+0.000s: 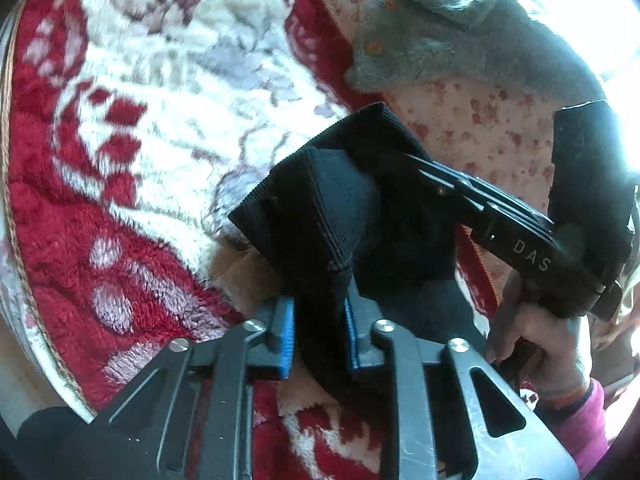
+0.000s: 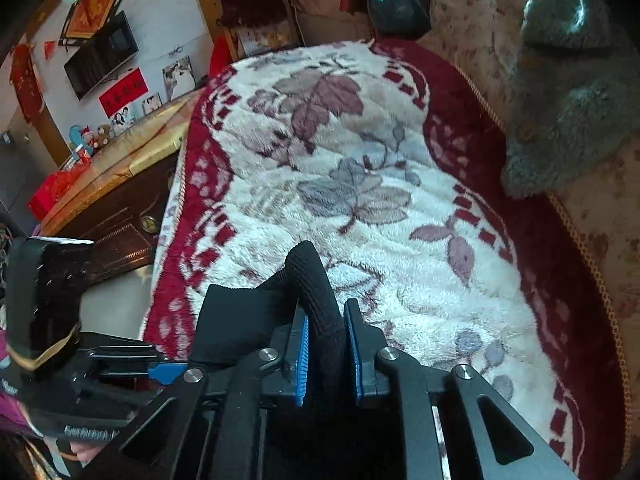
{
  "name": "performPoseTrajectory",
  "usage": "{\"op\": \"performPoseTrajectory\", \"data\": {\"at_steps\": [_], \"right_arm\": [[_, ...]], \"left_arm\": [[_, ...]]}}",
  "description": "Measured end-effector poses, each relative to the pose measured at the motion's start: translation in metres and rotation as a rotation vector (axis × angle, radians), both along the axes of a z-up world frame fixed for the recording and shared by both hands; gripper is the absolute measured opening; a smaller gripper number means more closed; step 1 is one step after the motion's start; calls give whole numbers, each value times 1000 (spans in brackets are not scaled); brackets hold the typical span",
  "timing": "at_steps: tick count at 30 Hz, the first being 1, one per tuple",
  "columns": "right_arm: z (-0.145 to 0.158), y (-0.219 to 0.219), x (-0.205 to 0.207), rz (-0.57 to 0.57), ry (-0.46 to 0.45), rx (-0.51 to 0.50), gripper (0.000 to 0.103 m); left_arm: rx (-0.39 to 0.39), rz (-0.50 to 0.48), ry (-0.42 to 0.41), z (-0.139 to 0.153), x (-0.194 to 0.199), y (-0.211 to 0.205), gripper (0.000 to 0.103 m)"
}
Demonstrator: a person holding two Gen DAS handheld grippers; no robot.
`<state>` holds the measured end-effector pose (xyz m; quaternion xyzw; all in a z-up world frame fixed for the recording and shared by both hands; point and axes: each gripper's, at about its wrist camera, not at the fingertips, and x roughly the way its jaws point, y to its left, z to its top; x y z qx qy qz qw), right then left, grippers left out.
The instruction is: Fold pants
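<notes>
The black ribbed pants [image 1: 320, 208] are bunched and held up over a red-and-white floral plush blanket [image 1: 140, 120]. My left gripper [image 1: 320, 332] is shut on a fold of the pants between its blue pads. My right gripper [image 2: 326, 344] is shut on a ribbed band of the same pants [image 2: 316, 292], lifted above the blanket [image 2: 360, 180]. The right gripper's black body [image 1: 520, 236] shows in the left wrist view, gripping the far side of the bunch. The left gripper's body [image 2: 60, 320] shows at the lower left of the right wrist view. Most of the pants hang hidden below.
A grey fuzzy garment [image 1: 460, 40] lies on a floral cushion [image 1: 480, 128] beside the blanket; it also shows in the right wrist view [image 2: 568, 100]. A wooden cabinet [image 2: 112, 200] stands left of the sofa, with a wall TV [image 2: 100, 60] behind it.
</notes>
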<state>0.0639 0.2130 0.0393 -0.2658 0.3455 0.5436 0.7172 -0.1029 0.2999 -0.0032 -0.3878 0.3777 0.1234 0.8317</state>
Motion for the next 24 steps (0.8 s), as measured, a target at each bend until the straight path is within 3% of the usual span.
{"op": "performPoseTrajectory", "data": {"at_steps": [7, 14, 19, 24], "right_arm": [[44, -34, -10, -33, 1, 101, 15], [111, -110, -44, -92, -67, 253, 15], [135, -189, -66, -192, -79, 338, 15], [129, -275, -85, -325, -63, 389, 15]], "left_arm": [[158, -56, -105, 60, -10, -36, 16], [287, -223, -243, 123, -19, -109, 16], [330, -347, -293, 139, -21, -165, 16], [388, -505, -299, 129, -22, -238, 16]]}}
